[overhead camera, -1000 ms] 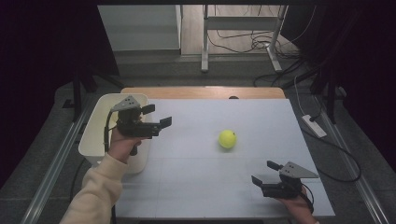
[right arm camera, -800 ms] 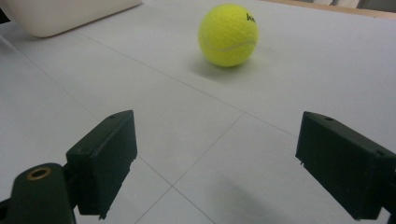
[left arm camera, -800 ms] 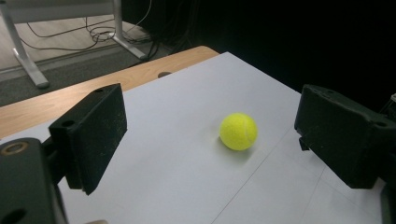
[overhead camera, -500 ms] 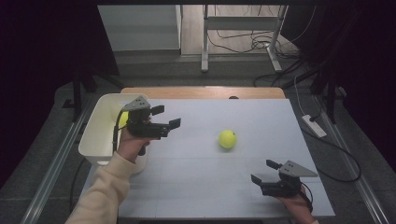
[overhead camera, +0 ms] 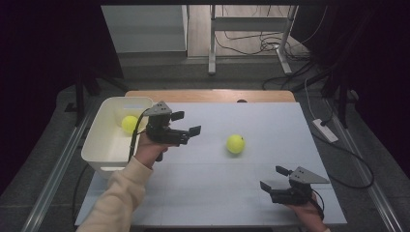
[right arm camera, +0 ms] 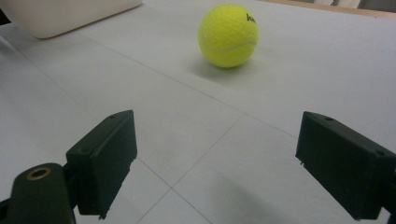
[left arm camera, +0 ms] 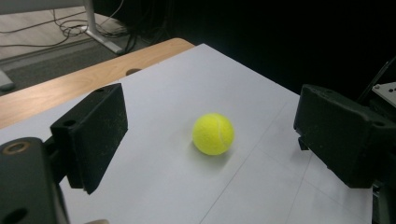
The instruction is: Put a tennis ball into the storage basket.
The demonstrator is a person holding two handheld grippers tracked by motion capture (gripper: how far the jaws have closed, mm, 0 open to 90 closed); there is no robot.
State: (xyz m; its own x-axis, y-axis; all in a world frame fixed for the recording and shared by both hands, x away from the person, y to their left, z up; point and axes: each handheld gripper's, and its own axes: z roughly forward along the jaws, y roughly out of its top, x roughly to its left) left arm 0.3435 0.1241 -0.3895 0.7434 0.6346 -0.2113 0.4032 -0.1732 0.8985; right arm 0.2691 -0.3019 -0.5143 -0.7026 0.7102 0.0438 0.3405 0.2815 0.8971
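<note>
The tennis ball [overhead camera: 235, 143] lies loose on the white table [overhead camera: 241, 193], at about three o'clock from the left gripper [overhead camera: 186, 123], whose jaws gape wide and empty toward it. The right gripper [overhead camera: 274, 179], also wide open, sits farther off at the near edge.

Light: overhead, even on the pale grey matte table sheet [overhead camera: 241, 193]; surroundings near black | Shadows: soft, short one beside the fuzzy yellow-green tennis ball [left arm camera: 213, 133] | Glare: mild on the white plastic rectangular tub [overhead camera: 94, 145] | Focus: high view soft and grainy; near black jaws blurred in both gripper views
</note>
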